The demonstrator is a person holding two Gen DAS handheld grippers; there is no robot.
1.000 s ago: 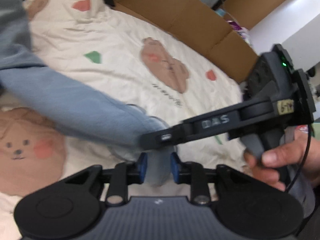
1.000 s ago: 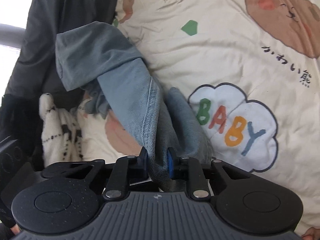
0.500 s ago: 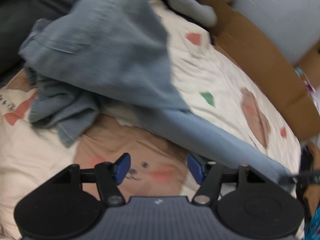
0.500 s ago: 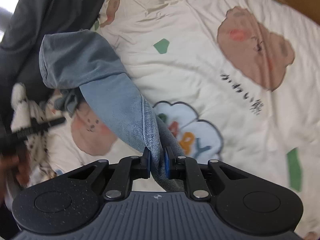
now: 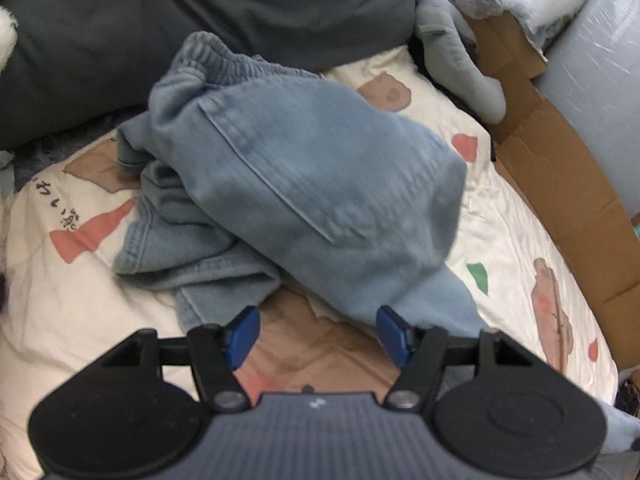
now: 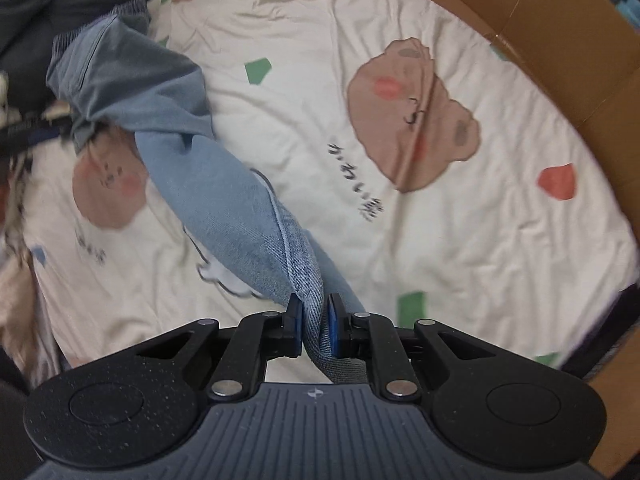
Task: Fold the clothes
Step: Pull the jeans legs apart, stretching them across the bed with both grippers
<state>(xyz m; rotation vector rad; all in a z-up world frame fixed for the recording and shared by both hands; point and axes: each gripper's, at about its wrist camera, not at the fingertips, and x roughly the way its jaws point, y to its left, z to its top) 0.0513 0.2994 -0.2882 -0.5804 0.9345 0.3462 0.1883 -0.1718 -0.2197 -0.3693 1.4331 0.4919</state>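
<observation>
Right now the jeans point(image 5: 304, 184) lie heaped on the sheet point(image 5: 516, 240), filling the left wrist view from 10 to 2 o'clock, waistband up at 11 against a dark cushion point(image 5: 200, 12). Left claw point(image 5: 318, 334) stands wide with nothing between its blue pads point(image 5: 244, 334); the nearest denim fold hangs just above and touches the right pad at 2 o'clock. It tilts down toward the heap.

Meanwhile the right claw point(image 6: 314, 326) points straight down and pinches a hem of the jeans point(image 6: 224, 200), narrow and closing, cloth squeezed between its pads. From there one leg runs taut toward 10 o'clock, to the bunched rest.

Open sheet point(image 6: 440, 260) spreads from 12 to 4 o'clock of that claw. Cardboard point(image 6: 560, 40) walls the edge at 1 to 3 o'clock.
</observation>
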